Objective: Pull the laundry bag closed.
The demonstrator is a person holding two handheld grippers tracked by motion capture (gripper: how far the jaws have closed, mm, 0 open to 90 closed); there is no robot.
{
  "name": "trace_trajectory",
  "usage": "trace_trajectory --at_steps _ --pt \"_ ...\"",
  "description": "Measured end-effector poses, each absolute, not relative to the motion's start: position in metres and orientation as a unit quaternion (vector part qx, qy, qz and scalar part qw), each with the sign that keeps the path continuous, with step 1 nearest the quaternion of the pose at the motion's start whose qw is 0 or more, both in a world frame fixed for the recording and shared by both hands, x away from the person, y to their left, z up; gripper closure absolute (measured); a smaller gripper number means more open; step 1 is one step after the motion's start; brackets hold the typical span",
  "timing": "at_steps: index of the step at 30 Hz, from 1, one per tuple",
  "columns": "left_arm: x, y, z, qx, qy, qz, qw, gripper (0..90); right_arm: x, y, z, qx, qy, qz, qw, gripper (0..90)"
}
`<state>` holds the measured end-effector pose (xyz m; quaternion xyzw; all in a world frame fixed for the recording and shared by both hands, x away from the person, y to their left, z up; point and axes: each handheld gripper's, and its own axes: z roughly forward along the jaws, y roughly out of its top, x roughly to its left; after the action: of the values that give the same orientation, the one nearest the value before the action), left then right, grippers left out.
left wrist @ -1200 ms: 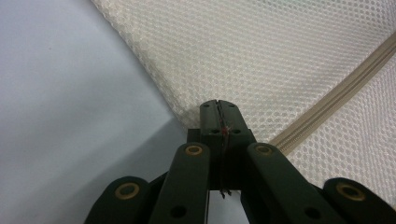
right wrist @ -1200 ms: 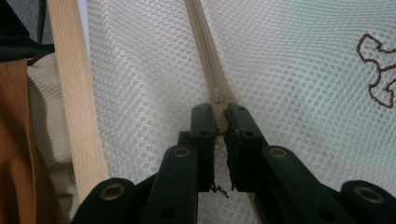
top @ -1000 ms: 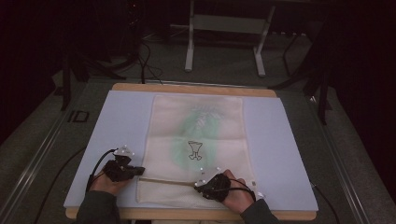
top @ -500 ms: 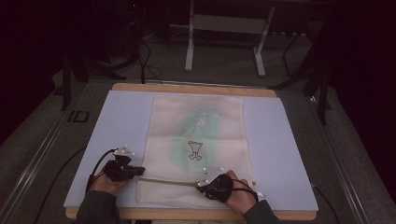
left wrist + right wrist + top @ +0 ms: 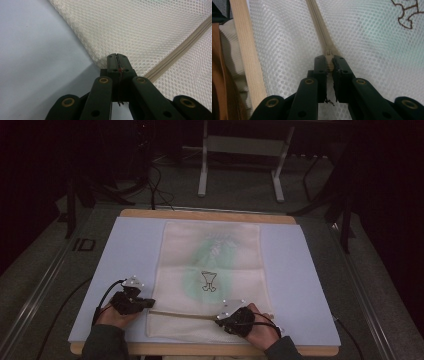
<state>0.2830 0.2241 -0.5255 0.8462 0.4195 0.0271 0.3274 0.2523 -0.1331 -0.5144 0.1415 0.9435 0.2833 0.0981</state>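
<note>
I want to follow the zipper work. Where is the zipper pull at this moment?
The zipper pull sits between the right claw's jaws, on the zipper near the mesh laundry bag's near end, right of middle in the high view.

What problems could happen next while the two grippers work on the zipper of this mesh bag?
1. The right gripper pinches only the small zipper pull; it might slip out under a hard tug.
2. The left gripper clamps just the corner of the mesh bag, so the thin net could tear or slide free.
3. Mesh bunching beside the zipper may jam the slider.
</note>
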Motion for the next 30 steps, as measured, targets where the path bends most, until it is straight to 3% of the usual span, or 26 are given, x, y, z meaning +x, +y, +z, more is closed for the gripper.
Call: trace_trajectory --at_steps 30 --pt "0.283 0.224 -0.526 0.846 0.420 0.027 0.327 89.8 0.251 -0.161 -0.515 0.170 0.939 0.285 0.094 82.3"
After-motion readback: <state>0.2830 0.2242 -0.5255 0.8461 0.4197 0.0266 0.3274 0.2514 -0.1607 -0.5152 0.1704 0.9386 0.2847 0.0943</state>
